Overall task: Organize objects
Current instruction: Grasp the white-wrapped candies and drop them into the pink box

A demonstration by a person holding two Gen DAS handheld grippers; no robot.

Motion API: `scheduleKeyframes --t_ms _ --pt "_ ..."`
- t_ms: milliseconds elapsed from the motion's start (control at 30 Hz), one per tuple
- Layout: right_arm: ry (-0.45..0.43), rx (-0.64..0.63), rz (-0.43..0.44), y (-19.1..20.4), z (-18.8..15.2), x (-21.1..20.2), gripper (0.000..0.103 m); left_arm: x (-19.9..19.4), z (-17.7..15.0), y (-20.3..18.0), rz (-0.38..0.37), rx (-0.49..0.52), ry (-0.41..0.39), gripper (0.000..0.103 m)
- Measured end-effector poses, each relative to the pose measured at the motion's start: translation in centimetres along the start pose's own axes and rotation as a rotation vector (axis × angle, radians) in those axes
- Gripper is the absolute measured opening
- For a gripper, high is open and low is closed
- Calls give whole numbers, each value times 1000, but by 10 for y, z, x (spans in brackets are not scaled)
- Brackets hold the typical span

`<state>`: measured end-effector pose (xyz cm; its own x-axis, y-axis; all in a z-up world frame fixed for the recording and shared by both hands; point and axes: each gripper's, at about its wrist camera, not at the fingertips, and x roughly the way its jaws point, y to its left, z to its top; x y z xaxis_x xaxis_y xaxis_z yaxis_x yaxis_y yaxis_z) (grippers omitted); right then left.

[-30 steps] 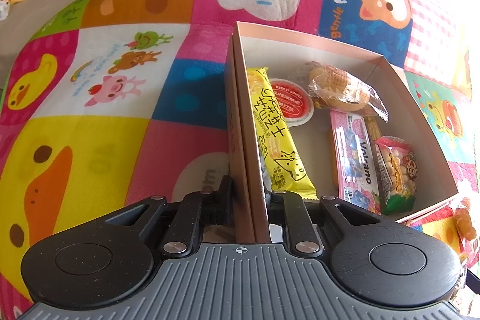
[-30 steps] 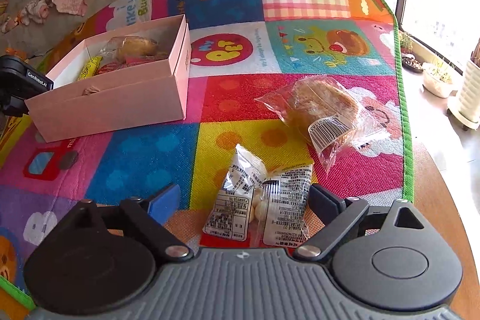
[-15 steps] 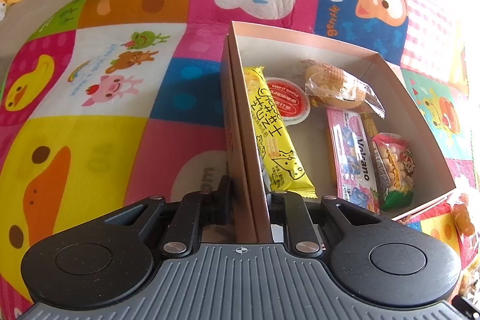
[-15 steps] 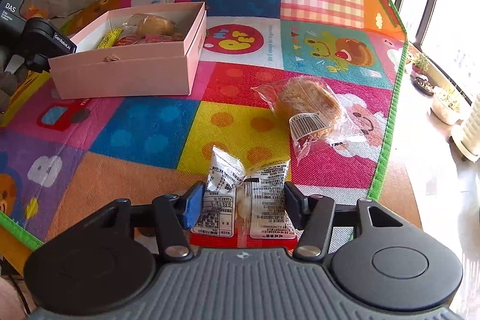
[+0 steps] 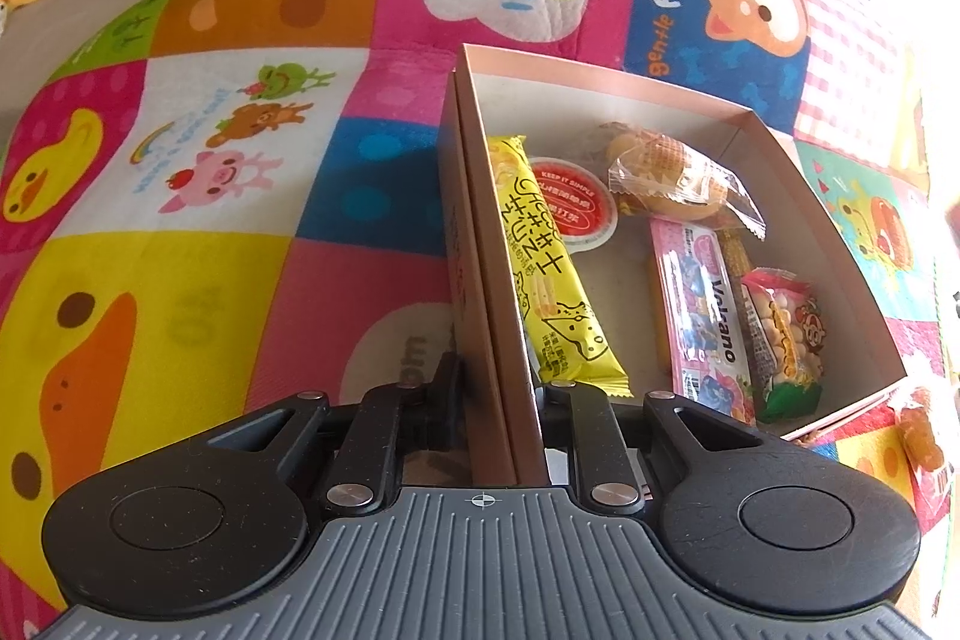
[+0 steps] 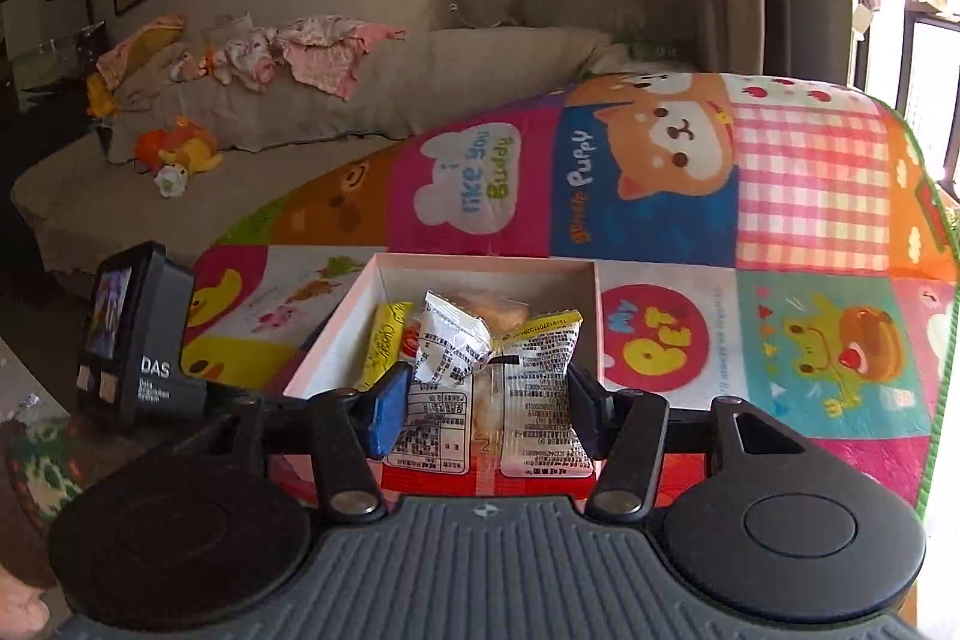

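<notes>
- Right gripper (image 6: 491, 415): black linked fingers with blue pads, clenched on a crinkled snack packet (image 6: 480, 388). The packet is silver-white film with dense black print, a clear middle strip showing pale round pieces, and yellow at its upper right corner. It hangs off the mat, in front of the box as this camera sees it. Jaws have just been closing, the packet between them.
- Left gripper (image 5: 495, 388): same black build, one finger each side of the box's near wall, clamped on that wall. Jaws have just eased open slightly, yet the wall stays pinched.
- Box (image 5: 864, 292): one open rectangular carton, pale pink outside, plain cream inside, thin stiff card walls. It sits on the mat.
- Box contents, counted from the left wrist view, six items seen:
  - one long yellow foil stick pack (image 5: 549, 268), lying along the gripped wall;
  - one round cup with a red peel lid (image 5: 570, 208);
  - one clear wrapper holding a golden bun (image 5: 672, 172);
  - one flat pink bar pack (image 5: 702, 316) marked "Volcano";
  - one thin brown stick, mostly hidden;
  - one small glossy bag (image 5: 780, 334) of pale round balls.
- Play mat (image 5: 180, 160): one quilted, padded cloth in bright cartoon squares, covering the work surface.
- Beyond: grey sofa (image 6: 360, 112) with crumpled pink cloths and soft toys; three framed pictures partly visible on the wall.
</notes>
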<state>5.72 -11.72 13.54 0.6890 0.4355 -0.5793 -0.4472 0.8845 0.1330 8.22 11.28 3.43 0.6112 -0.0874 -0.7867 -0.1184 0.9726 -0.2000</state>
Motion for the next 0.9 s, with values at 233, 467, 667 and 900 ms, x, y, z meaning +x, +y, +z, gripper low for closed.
scheduleKeyframes --t_ms 233,467,667,900 --pt "84 98 77 8 18 69 56 1 -1 1 -6 -4 -2 20" --pt "41 87 -30 -27 -5 36 69 1 -1 1 -8 -6 -4 21" --pt "-20 87 -329 -100 -45 -13 77 1 -1 1 -7 -6 -3 21" --pt "37 236 -566 -187 -96 -37 77 1 -2 0 -4 -5 -2 21"
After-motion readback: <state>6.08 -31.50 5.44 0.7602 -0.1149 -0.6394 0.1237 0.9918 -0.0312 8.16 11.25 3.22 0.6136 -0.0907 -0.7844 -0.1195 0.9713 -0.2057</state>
